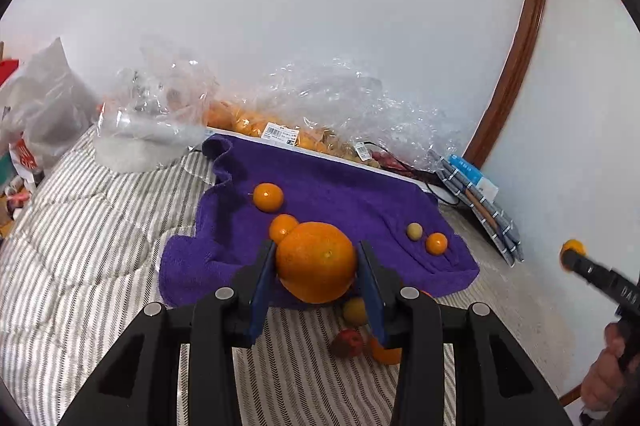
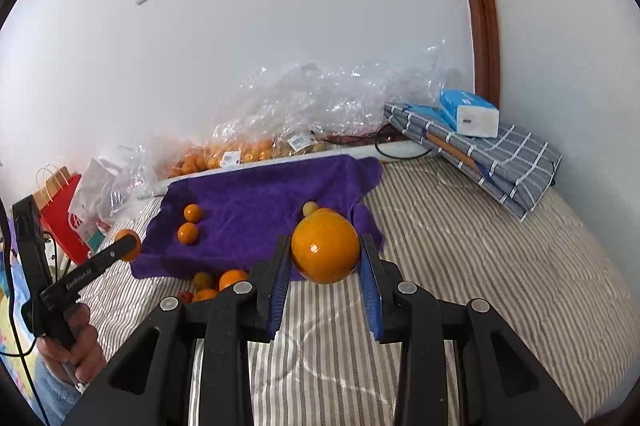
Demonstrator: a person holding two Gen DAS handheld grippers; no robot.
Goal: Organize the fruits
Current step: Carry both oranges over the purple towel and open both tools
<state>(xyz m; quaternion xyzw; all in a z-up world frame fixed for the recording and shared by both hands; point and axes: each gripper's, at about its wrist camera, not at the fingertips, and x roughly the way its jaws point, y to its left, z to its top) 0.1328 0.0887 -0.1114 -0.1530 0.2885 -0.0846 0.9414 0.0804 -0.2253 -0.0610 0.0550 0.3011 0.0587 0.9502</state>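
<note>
My left gripper (image 1: 316, 262) is shut on a large orange (image 1: 316, 260) and holds it over the near edge of the purple towel (image 1: 340, 198). My right gripper (image 2: 325, 252) is shut on another large orange (image 2: 325, 251) above the towel's near right corner (image 2: 256, 202). On the towel lie two small oranges at the left (image 1: 268, 197) (image 1: 283, 226), and a yellowish fruit (image 1: 414, 231) with a small orange (image 1: 436, 243) at the right. Off the towel, on the striped bedding, lie a yellowish fruit (image 1: 355, 311), a red fruit (image 1: 348, 343) and an orange (image 1: 386, 352).
Clear plastic bags of fruit (image 1: 280, 130) lie along the wall behind the towel. A folded grey checked cloth (image 2: 488, 158) with a blue tissue pack (image 2: 470, 112) sits at the right. Shopping bags (image 2: 68, 210) stand at the left. Striped bedding (image 2: 460, 246) surrounds the towel.
</note>
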